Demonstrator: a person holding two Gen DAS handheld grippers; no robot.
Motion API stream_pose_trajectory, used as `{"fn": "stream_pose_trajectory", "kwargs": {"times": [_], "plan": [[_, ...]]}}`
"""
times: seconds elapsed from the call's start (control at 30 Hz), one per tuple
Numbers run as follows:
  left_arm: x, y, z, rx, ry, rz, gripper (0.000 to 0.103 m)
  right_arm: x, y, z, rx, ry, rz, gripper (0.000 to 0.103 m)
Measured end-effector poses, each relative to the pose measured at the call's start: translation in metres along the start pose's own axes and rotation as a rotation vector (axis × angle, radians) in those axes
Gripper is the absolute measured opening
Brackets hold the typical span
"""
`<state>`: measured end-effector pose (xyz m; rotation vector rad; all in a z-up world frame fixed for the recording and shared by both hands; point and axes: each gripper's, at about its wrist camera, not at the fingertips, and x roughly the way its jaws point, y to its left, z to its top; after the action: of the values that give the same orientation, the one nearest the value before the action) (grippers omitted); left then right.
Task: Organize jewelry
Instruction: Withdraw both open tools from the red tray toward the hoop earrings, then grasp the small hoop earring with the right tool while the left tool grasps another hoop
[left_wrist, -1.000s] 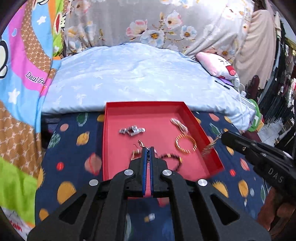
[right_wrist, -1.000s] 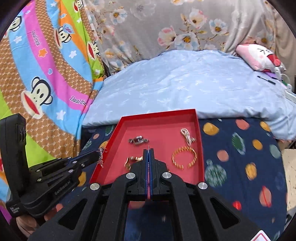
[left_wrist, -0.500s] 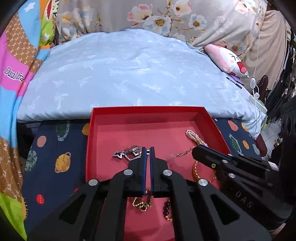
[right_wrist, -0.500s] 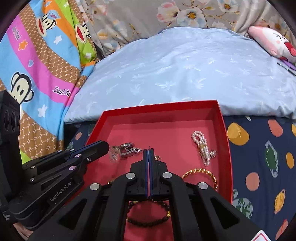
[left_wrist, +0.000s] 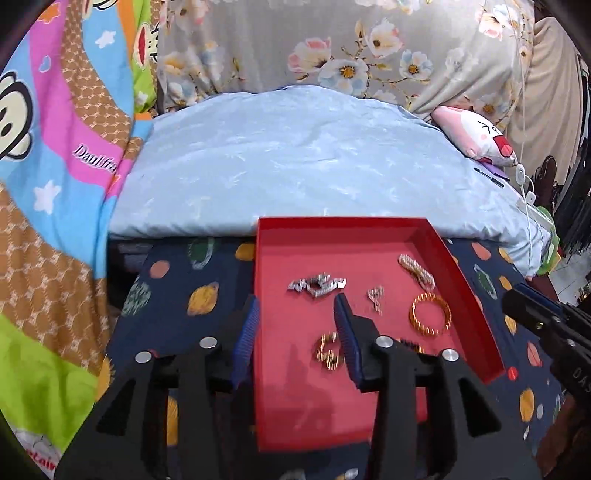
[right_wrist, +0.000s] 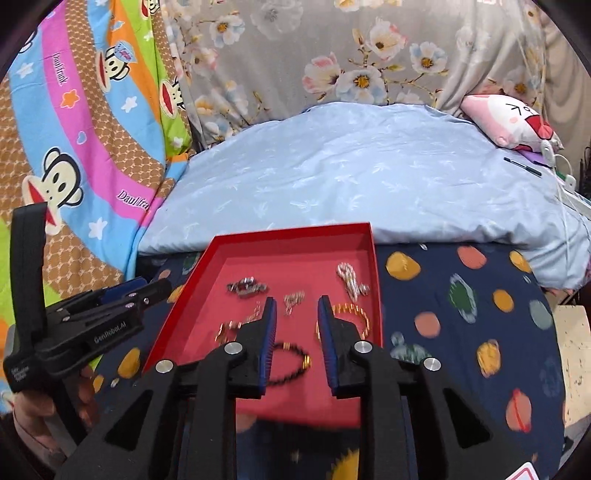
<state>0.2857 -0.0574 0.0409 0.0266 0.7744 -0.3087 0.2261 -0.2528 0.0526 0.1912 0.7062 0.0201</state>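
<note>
Jewelry lies scattered inside the red tray (right_wrist: 207, 258); a small silver chain (right_wrist: 293, 298) sits mid-tray, beside the gold bangle (right_wrist: 343, 321). Left gripper (left_wrist: 295, 325) and right gripper (right_wrist: 293, 325) both gape empty (nothing pinched). Best to lower straight over one piece, closing gently.
</note>
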Motion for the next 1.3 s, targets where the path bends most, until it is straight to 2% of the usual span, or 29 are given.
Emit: {"fn": "stream_pose_trajectory", "kwargs": {"times": [0.17, 0.33, 0.53, 0.67, 0.93, 1.0, 1.13, 1.3], "plan": [[-0.035, 0.009, -0.041, -0.004, 0.023, 0.004, 0.043, -0.048, -0.001, -0.046, 0.009, 0.013, -0.036, 0.023], [-0.054, 0.019, -0.089, -0.029, 0.094, 0.012, 0.043, -0.077, -0.002, -0.090, 0.029, 0.052, -0.061, 0.023], [-0.062, 0.016, -0.140, -0.012, 0.161, 0.047, 0.048, -0.093, 0.000, -0.137, 0.051, 0.128, -0.057, 0.023], [-0.061, 0.016, -0.164, -0.039, 0.211, 0.032, 0.048, -0.093, 0.007, -0.164, 0.061, 0.184, -0.036, 0.024], [-0.066, 0.013, -0.187, -0.034, 0.240, 0.050, 0.048, -0.083, 0.029, -0.199, 0.048, 0.247, -0.021, 0.024], [-0.068, 0.012, -0.192, -0.038, 0.248, 0.045, 0.048, -0.081, 0.034, -0.202, 0.040, 0.255, -0.014, 0.025], [-0.070, 0.011, -0.197, -0.031, 0.250, 0.042, 0.048, -0.078, 0.043, -0.205, 0.016, 0.251, -0.014, 0.035], [-0.071, 0.012, -0.198, -0.032, 0.251, 0.047, 0.049, -0.074, 0.045, -0.204, 0.008, 0.250, -0.027, 0.035]]}}
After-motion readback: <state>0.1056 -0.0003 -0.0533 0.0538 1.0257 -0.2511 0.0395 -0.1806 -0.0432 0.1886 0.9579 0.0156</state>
